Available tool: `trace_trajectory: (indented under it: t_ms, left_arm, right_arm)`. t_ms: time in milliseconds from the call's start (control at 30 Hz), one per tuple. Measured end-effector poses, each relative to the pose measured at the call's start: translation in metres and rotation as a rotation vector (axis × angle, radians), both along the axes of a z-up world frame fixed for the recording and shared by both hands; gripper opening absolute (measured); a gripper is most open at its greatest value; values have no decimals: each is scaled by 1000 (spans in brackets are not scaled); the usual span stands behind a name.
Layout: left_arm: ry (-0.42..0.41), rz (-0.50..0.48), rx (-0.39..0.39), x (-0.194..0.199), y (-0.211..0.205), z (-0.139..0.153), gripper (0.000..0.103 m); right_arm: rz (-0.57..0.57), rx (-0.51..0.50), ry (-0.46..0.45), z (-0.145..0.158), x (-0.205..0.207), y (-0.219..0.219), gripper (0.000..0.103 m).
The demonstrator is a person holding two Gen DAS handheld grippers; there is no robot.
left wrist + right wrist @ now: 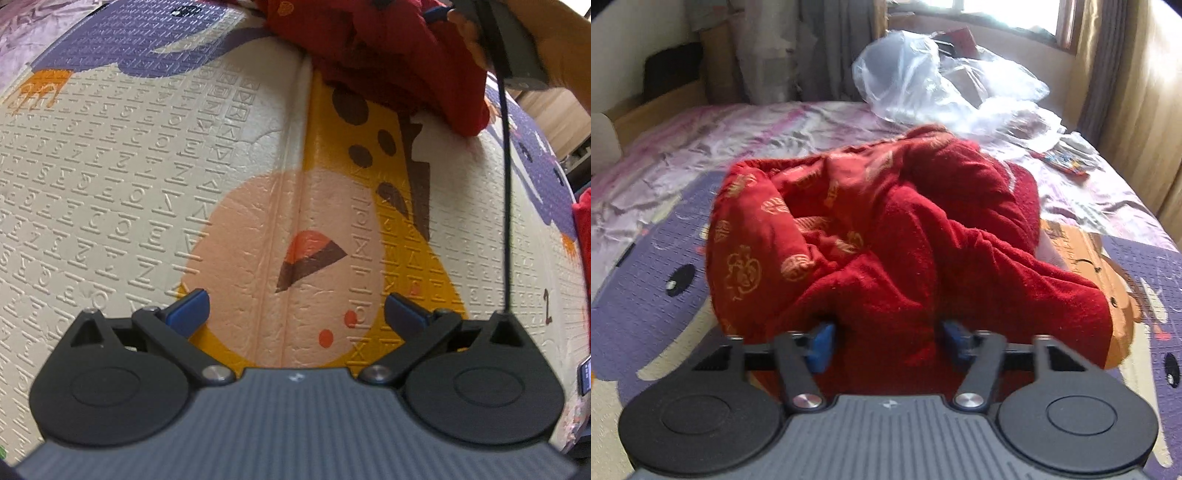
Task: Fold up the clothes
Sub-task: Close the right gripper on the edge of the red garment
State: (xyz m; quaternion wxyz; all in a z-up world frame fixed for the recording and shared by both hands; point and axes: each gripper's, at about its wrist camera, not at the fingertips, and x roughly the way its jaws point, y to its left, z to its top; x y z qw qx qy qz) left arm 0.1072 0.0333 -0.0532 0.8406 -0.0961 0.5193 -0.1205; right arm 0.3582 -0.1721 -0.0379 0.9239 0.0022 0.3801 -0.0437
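Observation:
A crumpled red garment [886, 229] with gold emblems lies bunched on the printed play mat [646, 295]. My right gripper [886, 339] is at its near edge, and the blue pads [820, 343] press a thick fold of the red cloth from both sides. In the left wrist view the same garment [388, 48] sits at the top, with the other gripper's dark body [513, 40] and a hand over it. My left gripper [295, 306] hangs open over the mat's giraffe print [288, 229], well short of the garment, with nothing between its fingers.
The mat [110, 166] covers a bed with a pink-and-white sheet [683, 147]. Clear plastic bags [923, 81] are heaped at the far side under a window. A colourful packet [1067, 162] lies at the right. A black cable [508, 184] hangs across the left wrist view.

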Motion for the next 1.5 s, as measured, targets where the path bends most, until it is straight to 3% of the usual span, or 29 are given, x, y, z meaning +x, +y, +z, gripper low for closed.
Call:
trace_trajectory:
  t_ms: [67,133,500,700,900,967,1100,1267,1300,1367,1400,1500]
  left_arm:
    - [2,0,-3,-1,-1,0,103]
    - [4,-4,-9,-1,-2,1,103]
    - [-15,-11,-24,-8,-2,10,103]
    - [-4,-16,-20,-9,-6,9,103]
    - [5,-19,-18,-8,-7,7,103]
    - [17,-11,-25,-6,-6,6,103]
    - [30,2,-31,-4,-3,4,103]
    - [46,17,-32,-3,-2,1,103]
    - [48,19,-31,-2,-2,0,103]
    - [48,18,-26,-2,-3,0,103]
    - [49,17,-26,-2,-3,0,103]
    - [54,18,-34,-2,-2,0,103]
  right_arm:
    - [27,15,-10,5,-9,-3,21]
    - [65,33,-25,12,-22,-6,11]
    - [242,115,-44,26,-120,-9,9]
    - [235,102,-3,15,-139,-5,9]
    - [212,108,20,16,-137,-2,21]
    - [202,108,4,20,-139,-1,27]
    - [173,117,-39,29,-135,-4,29]
    - [104,153,-64,34,-109,-5,38]
    - [88,155,-65,33,-100,-2,41]
    - [48,139,-63,28,-84,4,66]
    - [27,125,-60,24,-76,7,71]
    - [-11,99,-43,10,-57,18,71]
